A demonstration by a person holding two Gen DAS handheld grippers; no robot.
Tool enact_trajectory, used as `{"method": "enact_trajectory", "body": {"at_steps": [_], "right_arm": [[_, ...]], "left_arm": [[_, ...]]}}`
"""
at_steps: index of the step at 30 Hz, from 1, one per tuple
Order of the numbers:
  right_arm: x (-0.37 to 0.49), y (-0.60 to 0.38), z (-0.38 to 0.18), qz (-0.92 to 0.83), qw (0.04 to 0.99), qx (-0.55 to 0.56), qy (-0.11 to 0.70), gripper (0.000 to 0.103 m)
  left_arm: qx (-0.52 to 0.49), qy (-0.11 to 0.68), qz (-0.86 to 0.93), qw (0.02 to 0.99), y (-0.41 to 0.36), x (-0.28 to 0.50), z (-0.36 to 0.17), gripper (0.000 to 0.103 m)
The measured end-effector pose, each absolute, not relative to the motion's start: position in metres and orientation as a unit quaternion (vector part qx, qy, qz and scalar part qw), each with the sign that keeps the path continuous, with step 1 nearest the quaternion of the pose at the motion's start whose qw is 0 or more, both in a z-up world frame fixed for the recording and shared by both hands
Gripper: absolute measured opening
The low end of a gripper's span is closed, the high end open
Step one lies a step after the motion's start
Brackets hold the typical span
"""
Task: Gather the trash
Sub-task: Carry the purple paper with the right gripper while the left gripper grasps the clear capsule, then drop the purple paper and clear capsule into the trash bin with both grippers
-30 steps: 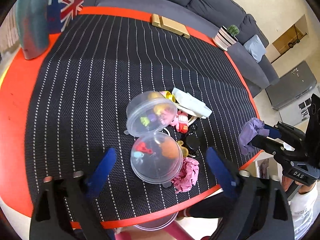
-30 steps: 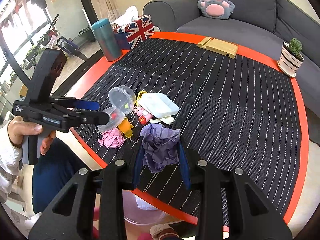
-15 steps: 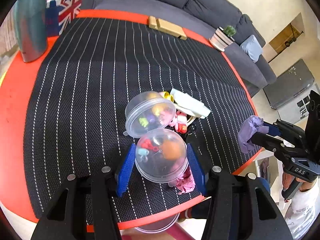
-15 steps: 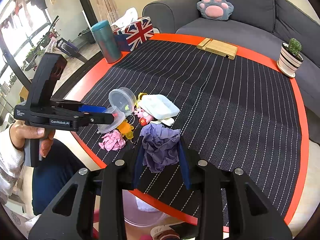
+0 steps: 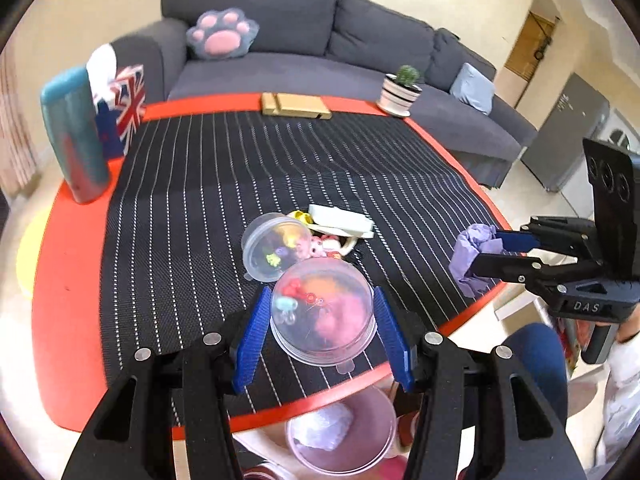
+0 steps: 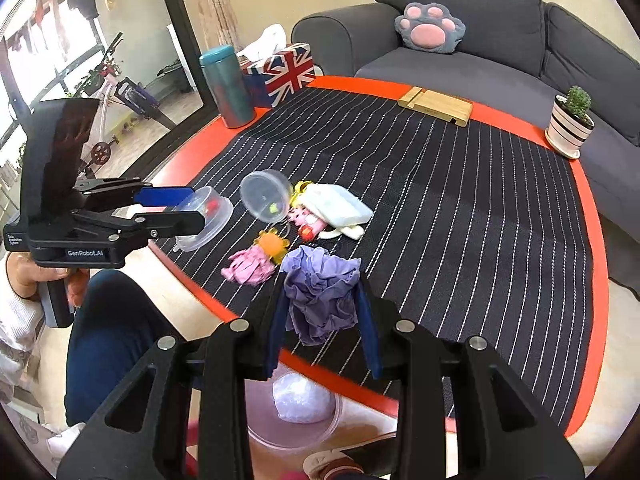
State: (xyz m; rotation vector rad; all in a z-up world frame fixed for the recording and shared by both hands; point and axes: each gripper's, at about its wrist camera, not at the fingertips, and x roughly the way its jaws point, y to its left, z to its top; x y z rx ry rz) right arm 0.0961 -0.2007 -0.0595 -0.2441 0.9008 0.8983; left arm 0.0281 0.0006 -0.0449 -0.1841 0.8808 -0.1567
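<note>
Left claw (image 5: pixel 322 332) clamped on a clear plastic capsule half (image 5: pixel 323 312), blue pads pressed on both its sides, held off the worktop (image 5: pixel 72 320) near the front edge. Claw tilts steeply down. In the right wrist view the same claw (image 6: pixel 188 206) comes in from the left, roughly level across the frame, with a hand (image 6: pixel 28 276) wrapped around its grip below and a white sleeve at the wrist.

Right claw (image 6: pixel 322 320) closed on a crumpled purple tissue (image 6: pixel 320 296), wad bulging above the pads, also pitched down over the near rim of the worktop. From the left wrist view it (image 5: pixel 484 256) reaches in from the right, tissue (image 5: pixel 472 256) at the tip, over the red edge.

Below the worktop edge, a pink bin (image 6: pixel 296 420) on the floor with a white wad (image 6: pixel 302 398) inside; the right claw hangs roughly above it.

On the striped mat (image 6: pixel 440 220): second capsule half (image 6: pixel 266 196), crumpled pink tissue (image 6: pixel 250 266), orange toy (image 6: pixel 272 244) touching it, small pink figure (image 6: pixel 306 222), white pouch (image 6: pixel 336 206). Far side: teal tumbler (image 6: pixel 226 84), flag tissue box (image 6: pixel 280 70), wooden stand (image 6: pixel 436 106), potted cactus (image 6: pixel 570 126).
</note>
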Motion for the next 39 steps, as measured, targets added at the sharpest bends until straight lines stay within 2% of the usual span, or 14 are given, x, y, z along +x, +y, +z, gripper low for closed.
{"method": "enact_trajectory", "body": {"at_steps": [10,22,25,27,30,36,39], "right_arm": [[0.047,-0.215,-0.058,0.424,0.801,-0.114,0.406,0.033],[-0.009,-0.222,-0.071,0.443,0.787,-0.119,0.412,0.033],[-0.018,-0.220,-0.077,0.452,0.780,-0.119,0.416,0.038],[-0.022,-0.220,-0.079,0.453,0.781,-0.114,0.415,0.057],[-0.023,-0.224,-0.078,0.449,0.787,-0.102,0.411,0.076],[-0.025,-0.231,-0.071,0.436,0.800,-0.093,0.402,0.087],[-0.023,-0.233,-0.068,0.430,0.805,-0.093,0.399,0.089]], "left_arm": [[-0.041,0.401,-0.094,0.910,-0.031,-0.016,-0.035,0.052],[-0.032,0.392,-0.103,0.914,-0.050,-0.058,-0.037,0.052],[-0.031,0.392,-0.103,0.914,-0.051,-0.065,-0.039,0.052],[-0.031,0.394,-0.104,0.913,-0.052,-0.069,-0.041,0.052],[-0.031,0.395,-0.104,0.912,-0.054,-0.074,-0.043,0.052],[-0.032,0.400,-0.109,0.909,-0.058,-0.080,-0.048,0.052],[-0.031,0.403,-0.113,0.907,-0.060,-0.081,-0.051,0.052]]}}
